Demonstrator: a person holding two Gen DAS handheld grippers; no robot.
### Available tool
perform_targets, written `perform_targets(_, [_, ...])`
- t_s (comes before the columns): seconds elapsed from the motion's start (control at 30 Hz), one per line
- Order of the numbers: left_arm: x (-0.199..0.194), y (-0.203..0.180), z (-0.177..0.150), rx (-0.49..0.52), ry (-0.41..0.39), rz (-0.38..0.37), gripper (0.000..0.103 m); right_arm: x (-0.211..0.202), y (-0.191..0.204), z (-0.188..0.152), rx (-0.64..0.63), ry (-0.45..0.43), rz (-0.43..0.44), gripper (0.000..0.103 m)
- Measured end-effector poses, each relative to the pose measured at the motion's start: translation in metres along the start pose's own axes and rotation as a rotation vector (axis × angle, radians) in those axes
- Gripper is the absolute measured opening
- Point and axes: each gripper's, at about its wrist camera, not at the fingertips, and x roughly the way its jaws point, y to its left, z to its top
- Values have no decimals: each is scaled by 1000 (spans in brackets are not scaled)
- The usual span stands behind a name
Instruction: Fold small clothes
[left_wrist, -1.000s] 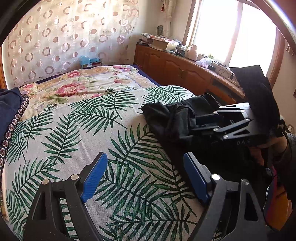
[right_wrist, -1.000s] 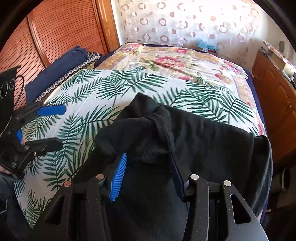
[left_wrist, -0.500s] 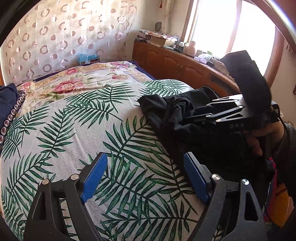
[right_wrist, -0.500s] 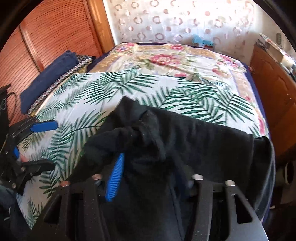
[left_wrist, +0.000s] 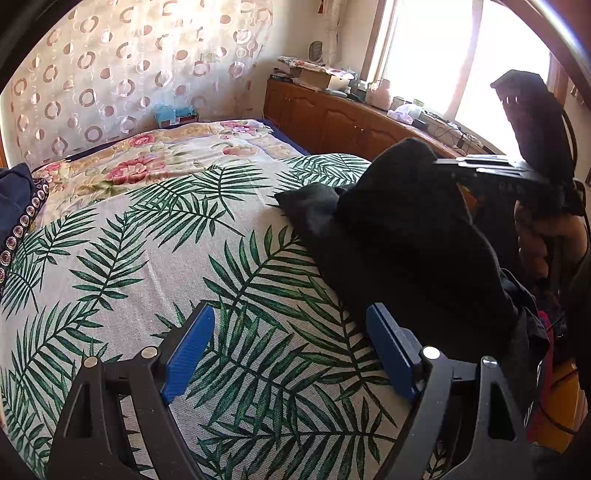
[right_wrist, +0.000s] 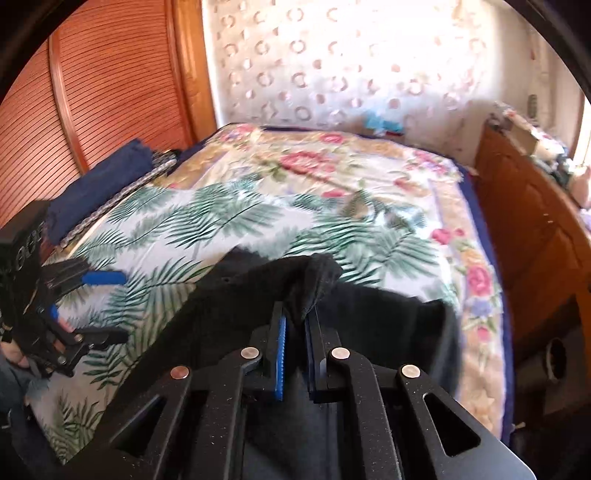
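Note:
A black garment (left_wrist: 399, 236) lies crumpled on the right side of the bed, over the palm-leaf cover (left_wrist: 177, 266). My right gripper (right_wrist: 295, 325) is shut on a bunched fold of that black garment (right_wrist: 306, 284) and holds the fold raised off the bed. Seen from the left wrist view, the right gripper (left_wrist: 439, 162) sticks into the cloth's raised peak, with a hand (left_wrist: 539, 240) behind it. My left gripper (left_wrist: 291, 339) stands open above the leaf cover, left of the garment, with nothing between its blue pads. From the right wrist view, the left gripper (right_wrist: 107, 306) is open at the left edge.
A flowered quilt (left_wrist: 177, 151) covers the far half of the bed. Dark blue folded bedding (right_wrist: 99, 188) lies along the left side by a slatted wooden wardrobe (right_wrist: 99, 85). A wooden sideboard (left_wrist: 343, 118) with clutter runs under the bright window on the right.
My right gripper's jaws closed onto the garment's fold and lifted it, so the cloth now peaks above the bed. The left gripper kept its place and stayed open.

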Motion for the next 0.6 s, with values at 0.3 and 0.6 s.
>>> perform_targets(0.3, [-3, -4, 0, 4, -4, 5, 85, -9, -20, -4, 32, 7, -390, 7])
perform_targets(0.6, [-11, -11, -4, 24, -3, 12, 85, -4, -17, -25, 85, 30, -409, 48])
